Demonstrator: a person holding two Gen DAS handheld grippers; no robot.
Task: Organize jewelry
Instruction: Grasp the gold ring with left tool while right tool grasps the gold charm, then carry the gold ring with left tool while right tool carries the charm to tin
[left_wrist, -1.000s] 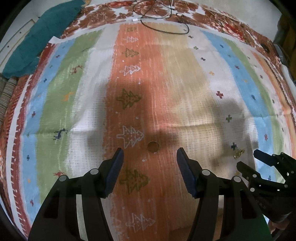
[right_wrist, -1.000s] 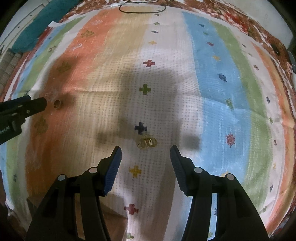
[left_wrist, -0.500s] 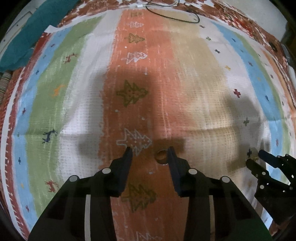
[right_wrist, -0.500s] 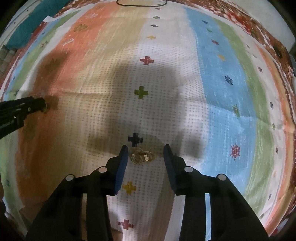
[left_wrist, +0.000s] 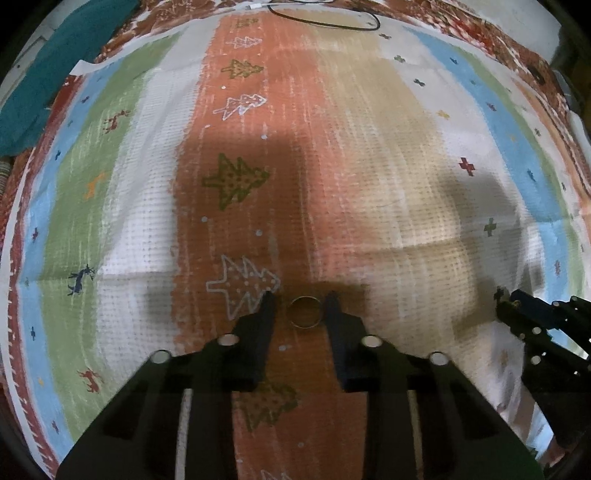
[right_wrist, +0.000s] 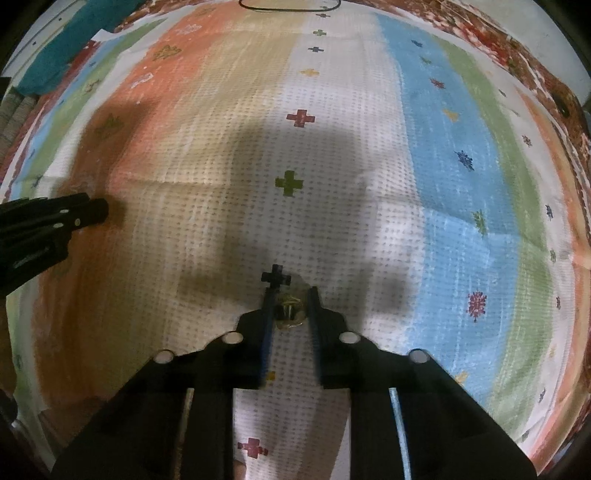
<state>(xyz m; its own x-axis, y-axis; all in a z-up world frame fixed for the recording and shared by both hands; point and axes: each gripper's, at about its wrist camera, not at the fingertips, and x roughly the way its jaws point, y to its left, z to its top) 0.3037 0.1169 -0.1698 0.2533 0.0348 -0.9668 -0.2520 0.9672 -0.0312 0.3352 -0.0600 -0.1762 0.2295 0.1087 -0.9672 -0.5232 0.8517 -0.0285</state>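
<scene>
Both pairs of jaws had just been closing, each with jewelry between the fingers. Left gripper (left_wrist: 300, 301) pointed steeply down at the cloth; its jaws stood narrow around a plain gold ring (left_wrist: 304, 312) lying flat on the orange stripe. Right finger sat at the ring's edge or touching it — can't tell which — while a thin gap showed on the left side, so no firm pinch yet.

Right gripper (right_wrist: 291, 297) had its jaws drawn in tight on a small tangled gold piece (right_wrist: 290, 310) w/ loops, prob. earrings or a clasp, too small to say. Both fingers looked pressed against it, just below a dark cross printed on the white stripe.

Outward from there — the striped cloth (left_wrist: 388, 166) ran in bands of green, white, orange, tan, white and blue, printed w/ little trees, deer and crosses. White tree outline sat just left of the left gripper's tip; a green tree lay farther up the same orange band. Shadows of both tools fell across the middle.

Each tool showed in the other's view: right one at the lower-right edge of the left cam, left one at the left edge of the right cam, well apart. Black cable (left_wrist: 325, 22) looped at the far end of the cloth. Teal fabric (left_wrist: 48, 70) lay off the far-left corner.
</scene>
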